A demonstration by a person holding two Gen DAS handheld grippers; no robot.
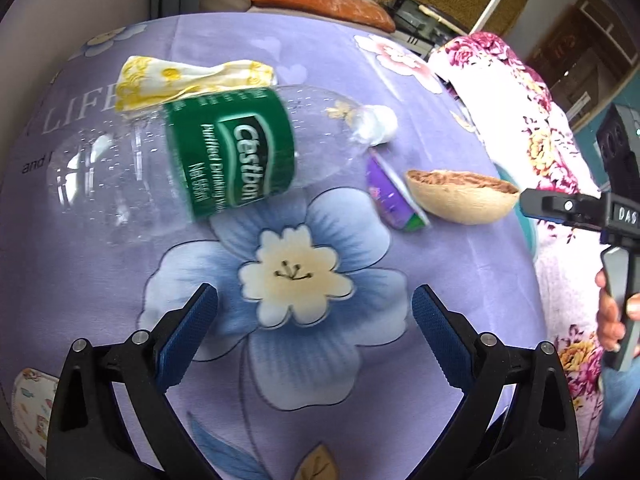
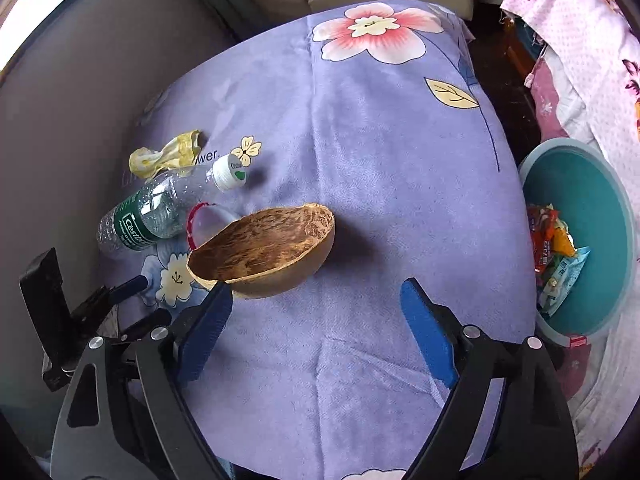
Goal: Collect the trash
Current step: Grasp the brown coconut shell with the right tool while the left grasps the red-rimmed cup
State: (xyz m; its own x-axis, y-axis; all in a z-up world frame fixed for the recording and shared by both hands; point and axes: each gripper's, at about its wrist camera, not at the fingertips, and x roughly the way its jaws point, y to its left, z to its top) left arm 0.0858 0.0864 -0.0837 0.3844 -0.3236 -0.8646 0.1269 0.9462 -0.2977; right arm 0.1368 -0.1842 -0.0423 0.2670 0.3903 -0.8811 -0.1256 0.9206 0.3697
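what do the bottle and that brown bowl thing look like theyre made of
Bottle: clear thin plastic, glossy, seen through to the cloth, with a green printed label and a white cap.
Brown bowl: looks like a half coconut shell, matte, with a fibrous streaked inside and a smooth tan outside; carved wood is also possible.

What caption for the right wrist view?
Open right claw over husk; bottle and wrapper remain, bin at table edge.
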